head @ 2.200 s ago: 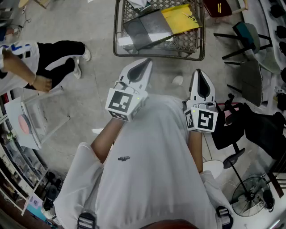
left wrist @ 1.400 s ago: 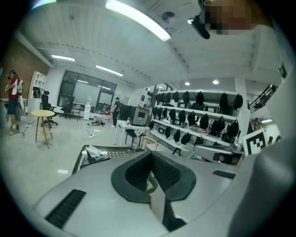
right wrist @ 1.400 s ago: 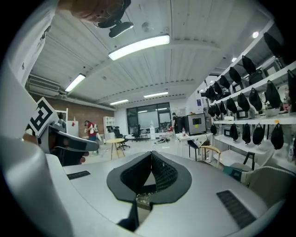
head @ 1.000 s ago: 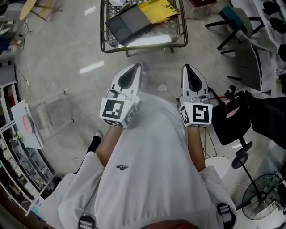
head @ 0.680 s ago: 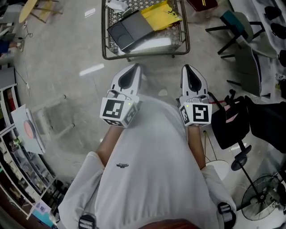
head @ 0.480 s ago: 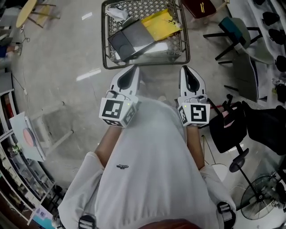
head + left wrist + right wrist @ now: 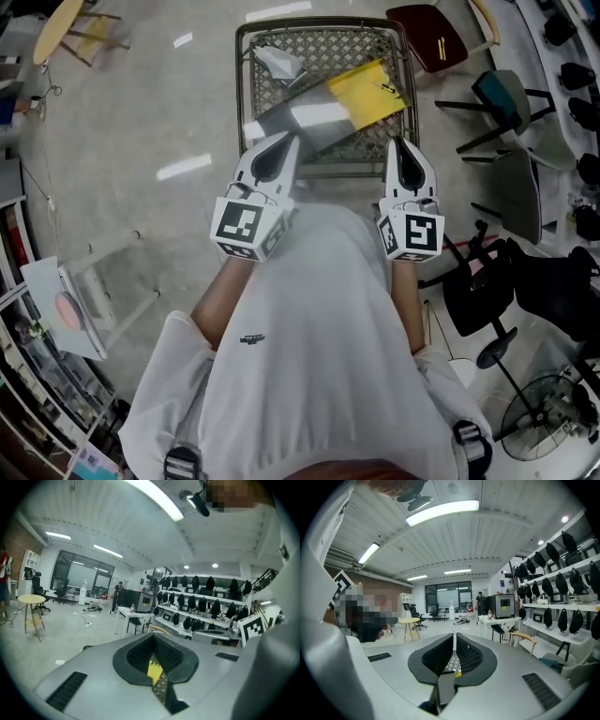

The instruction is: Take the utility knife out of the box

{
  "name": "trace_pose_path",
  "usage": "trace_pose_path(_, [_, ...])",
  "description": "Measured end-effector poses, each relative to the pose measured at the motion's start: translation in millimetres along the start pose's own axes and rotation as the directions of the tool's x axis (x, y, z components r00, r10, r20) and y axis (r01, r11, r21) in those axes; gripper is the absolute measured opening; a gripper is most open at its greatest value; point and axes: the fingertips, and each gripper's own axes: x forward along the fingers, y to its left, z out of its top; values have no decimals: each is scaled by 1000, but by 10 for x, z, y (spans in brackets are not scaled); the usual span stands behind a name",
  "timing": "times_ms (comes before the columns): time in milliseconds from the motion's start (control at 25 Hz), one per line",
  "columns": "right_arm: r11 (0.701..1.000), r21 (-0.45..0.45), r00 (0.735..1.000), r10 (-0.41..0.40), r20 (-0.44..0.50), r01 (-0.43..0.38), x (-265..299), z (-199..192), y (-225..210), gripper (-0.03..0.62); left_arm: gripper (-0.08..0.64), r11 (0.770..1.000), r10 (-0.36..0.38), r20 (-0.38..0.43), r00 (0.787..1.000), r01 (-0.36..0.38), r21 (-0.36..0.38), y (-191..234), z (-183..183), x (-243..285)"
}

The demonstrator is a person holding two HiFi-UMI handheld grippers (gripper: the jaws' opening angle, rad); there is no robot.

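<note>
In the head view a wire basket (image 7: 246, 84) stands on the floor straight ahead. It holds a yellow flat pack (image 7: 367, 94), a grey flat box (image 7: 305, 120) and a crumpled white piece (image 7: 275, 64). I cannot pick out a utility knife among them. My left gripper (image 7: 287, 141) and right gripper (image 7: 397, 145) point level at the basket's near rim, side by side, both shut and empty. In the left gripper view the jaws of the left gripper (image 7: 153, 635) meet, with the yellow pack (image 7: 155, 669) showing below them. The right gripper (image 7: 453, 636) is shut over the basket's mesh (image 7: 451, 663).
A dark red chair (image 7: 436, 33) and a teal chair (image 7: 502, 94) stand right of the basket. A black office chair (image 7: 497, 281) and a fan (image 7: 544, 412) are at my right. A clear stand (image 7: 94, 291) and shelves sit at the left.
The basket has come nearer in the head view, from well ahead of the grippers to right under their tips. Both grippers stay shut and side by side.
</note>
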Motion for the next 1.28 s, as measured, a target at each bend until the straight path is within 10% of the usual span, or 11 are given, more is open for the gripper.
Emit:
trace_pose_path(640, [991,-39,983,118,-137,-125,635,-173,-315,5,2,998,33,-45,998,-36,-50,94,19,660])
trace_pose_path(1280, [954,-45,908,267,-322,-296,1406,-887,-802,89,2,986,118,-129,985,-132,-98,39,-226,1219])
